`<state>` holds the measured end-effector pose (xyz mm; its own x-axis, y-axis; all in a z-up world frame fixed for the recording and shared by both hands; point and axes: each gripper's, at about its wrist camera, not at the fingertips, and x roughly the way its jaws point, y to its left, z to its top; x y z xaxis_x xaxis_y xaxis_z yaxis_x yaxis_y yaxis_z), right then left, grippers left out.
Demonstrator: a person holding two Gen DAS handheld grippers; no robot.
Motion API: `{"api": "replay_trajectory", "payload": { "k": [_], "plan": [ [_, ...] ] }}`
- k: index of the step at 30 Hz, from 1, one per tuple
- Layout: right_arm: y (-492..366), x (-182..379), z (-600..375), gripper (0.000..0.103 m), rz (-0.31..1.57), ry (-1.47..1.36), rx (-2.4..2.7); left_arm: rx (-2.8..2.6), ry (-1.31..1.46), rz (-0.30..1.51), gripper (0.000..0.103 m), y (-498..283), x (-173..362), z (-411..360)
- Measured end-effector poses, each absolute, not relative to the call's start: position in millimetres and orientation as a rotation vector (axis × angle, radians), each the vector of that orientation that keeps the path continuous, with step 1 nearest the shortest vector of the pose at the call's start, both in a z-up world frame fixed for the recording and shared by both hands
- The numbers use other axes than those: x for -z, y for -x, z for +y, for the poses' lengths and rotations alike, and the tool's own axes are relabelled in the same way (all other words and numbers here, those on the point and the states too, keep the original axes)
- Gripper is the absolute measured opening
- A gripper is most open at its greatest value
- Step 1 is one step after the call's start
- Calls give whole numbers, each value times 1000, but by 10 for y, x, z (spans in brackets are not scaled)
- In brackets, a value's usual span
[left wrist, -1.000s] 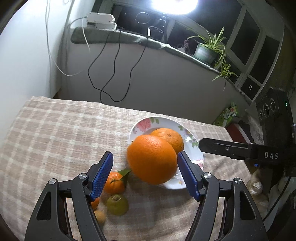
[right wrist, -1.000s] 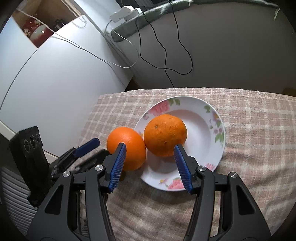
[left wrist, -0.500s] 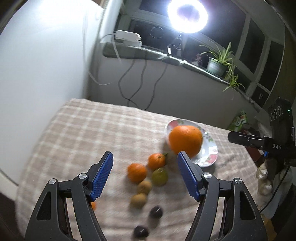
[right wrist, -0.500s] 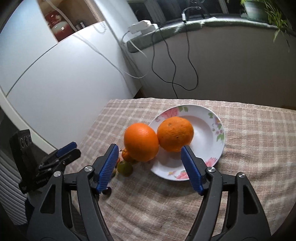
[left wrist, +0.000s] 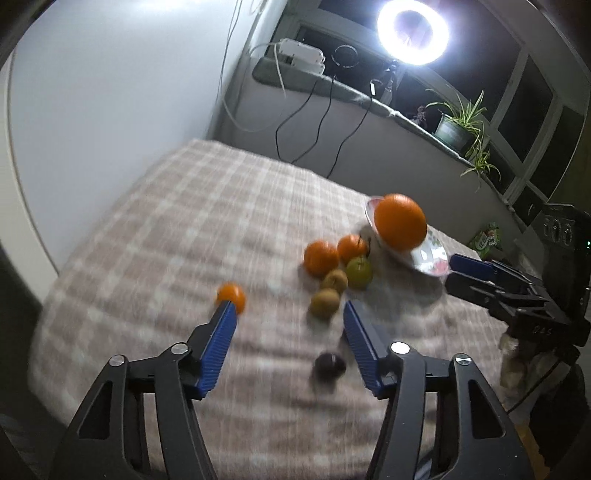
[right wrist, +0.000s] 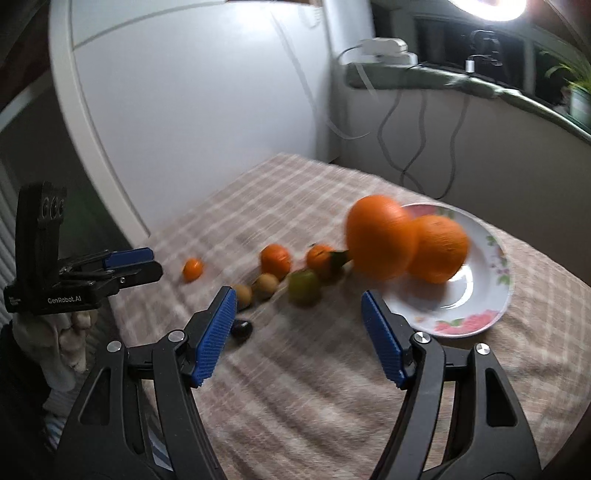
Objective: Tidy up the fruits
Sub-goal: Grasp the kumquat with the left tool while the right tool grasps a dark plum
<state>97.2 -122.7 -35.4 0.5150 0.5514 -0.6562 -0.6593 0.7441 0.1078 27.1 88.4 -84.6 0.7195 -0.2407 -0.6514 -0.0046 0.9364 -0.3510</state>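
Orange fruit already on plate [right wrist: 495, 295]; left gripper [left wrist: 288, 314], empty and closing, should centre on small dark fruit [left wrist: 330, 365] near plate; right gripper [right wrist: 297, 306] open, empty.

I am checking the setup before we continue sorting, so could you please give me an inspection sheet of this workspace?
Surface: beige checked tablecloth, no spills seen.
Job's things: two large oranges on white flowered plate; three small tangerines, one green fruit, two brown round fruits, one dark fruit loose on the cloth.
Clutter: nothing seen.
Grippers: left claw closing, nothing between its pads; right claw open, empty.
Cables: black cables hanging down the wall.
Surroundings: ring light, potted plant on sill.
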Motion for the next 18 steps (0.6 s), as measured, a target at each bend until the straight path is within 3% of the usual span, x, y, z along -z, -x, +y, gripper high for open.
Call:
{"api": "replay_trajectory", "payload": {
  "k": [6, 13, 18],
  "plan": [
    [-896, 556, -976, 72, 778, 201, -782, 100, 355, 791, 54, -181, 1037, 946],
    [-888, 766, -777, 49, 841, 231, -802, 50, 348, 790, 45, -276, 1095, 1107],
    [-901, 843, -657, 46, 862, 253, -798, 41, 338, 795, 42, -437, 1153, 1147]
  ]
}}
